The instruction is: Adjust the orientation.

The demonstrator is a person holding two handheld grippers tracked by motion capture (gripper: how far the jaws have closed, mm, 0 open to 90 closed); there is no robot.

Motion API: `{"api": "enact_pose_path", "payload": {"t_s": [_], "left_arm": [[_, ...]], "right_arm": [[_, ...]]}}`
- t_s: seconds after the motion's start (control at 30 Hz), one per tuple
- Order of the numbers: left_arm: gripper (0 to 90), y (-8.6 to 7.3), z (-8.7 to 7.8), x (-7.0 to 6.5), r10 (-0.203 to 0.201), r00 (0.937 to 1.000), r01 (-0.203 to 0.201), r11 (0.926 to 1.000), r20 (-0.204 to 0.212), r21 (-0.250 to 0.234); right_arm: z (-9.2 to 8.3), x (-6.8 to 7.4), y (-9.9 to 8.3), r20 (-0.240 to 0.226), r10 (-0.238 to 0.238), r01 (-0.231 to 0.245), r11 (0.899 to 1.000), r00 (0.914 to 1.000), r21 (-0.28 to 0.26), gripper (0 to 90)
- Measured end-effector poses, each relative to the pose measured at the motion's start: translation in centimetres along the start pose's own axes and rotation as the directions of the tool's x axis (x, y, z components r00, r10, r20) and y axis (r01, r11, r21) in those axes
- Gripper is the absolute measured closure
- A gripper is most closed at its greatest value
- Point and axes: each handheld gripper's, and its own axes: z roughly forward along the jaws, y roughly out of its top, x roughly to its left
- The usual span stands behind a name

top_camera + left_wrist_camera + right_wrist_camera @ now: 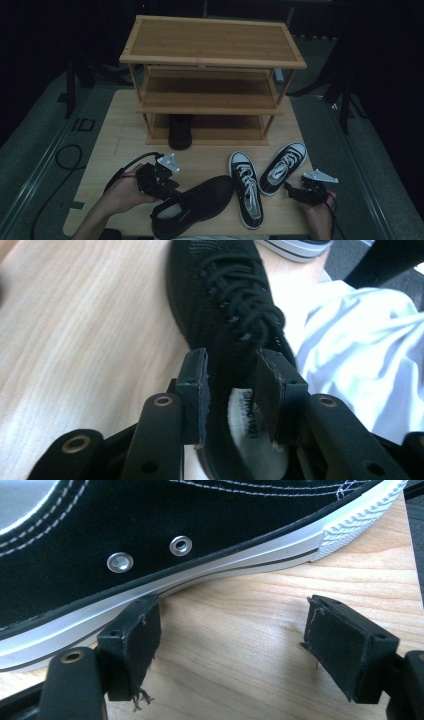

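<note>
A black mesh sneaker [200,200] lies at the table's front edge, toe pointing right. My left gripper [171,192] is at its heel. In the left gripper view my left gripper [232,385] stands open astride the collar of the black sneaker [225,300], with tongue and white insole showing between the jaws. Two black-and-white canvas sneakers [246,190] [283,162] lie to the right. My right gripper [288,187] sits by the heel of the right one. In the right gripper view it [230,630] is open over bare wood, its left jaw against a canvas sneaker's [150,520] white sole.
A three-tier wooden shoe rack [210,40] stands at the back of the wooden table [125,135]. A black shoe [180,131] sits on its bottom shelf, at the left. The person's pale clothing [360,340] lies just past the table's front edge.
</note>
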Motion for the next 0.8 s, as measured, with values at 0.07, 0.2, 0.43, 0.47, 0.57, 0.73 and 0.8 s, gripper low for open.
{"api": "enact_pose_path", "payload": {"t_s": [0.07, 0.2, 0.43, 0.47, 0.57, 0.73, 0.8], "left_arm": [[65.9, 0.0, 0.4, -0.3, 0.002, 0.9997, -0.001, 0.9996, -0.026, 0.027], [66.0, 0.2, 1.7, -0.6, 0.011, 0.9985, -0.007, 0.9969, -0.053, 0.078], [69.5, 0.8, 4.4, -0.5, 0.038, 0.9932, -0.019, 0.985, -0.11, 0.172], [70.0, 0.9, 4.6, -0.5, 0.04, 0.9929, -0.019, 0.9838, -0.112, 0.178], [78.2, 0.9, 5.2, -0.4, 0.039, 0.9912, -0.014, 0.9818, -0.126, 0.189], [87.7, 0.5, 4.9, 0.6, -0.03, 0.9939, 0.046, 0.9869, -0.107, 0.155], [87.9, 0.3, 4.7, 0.9, -0.048, 0.9915, 0.066, 0.987, -0.121, 0.147]], "right_arm": [[0.0, 0.0, 0.0, 0.0, 0.0, 0.0, 1.0, 1.0, 0.0, 22.4], [0.0, 0.0, 0.0, 0.0, 0.0, 0.0, 1.0, 1.0, 0.0, 22.4], [0.0, 0.0, 0.0, 0.0, 0.0, 0.0, 1.0, 1.0, 0.0, 22.4], [0.0, 0.0, 0.0, 0.0, 0.0, 0.0, 1.0, 1.0, 0.0, 22.4], [0.0, 0.0, 0.0, -0.001, 0.0, 0.0, 1.0, 1.0, 0.0, 22.4], [0.0, 0.0, 0.0, -0.001, -0.001, 0.001, 1.0, 1.0, 0.0, 22.4], [0.0, 0.0, 0.0, -0.002, -0.001, 0.001, 1.0, 1.0, 0.001, 22.5]]}}
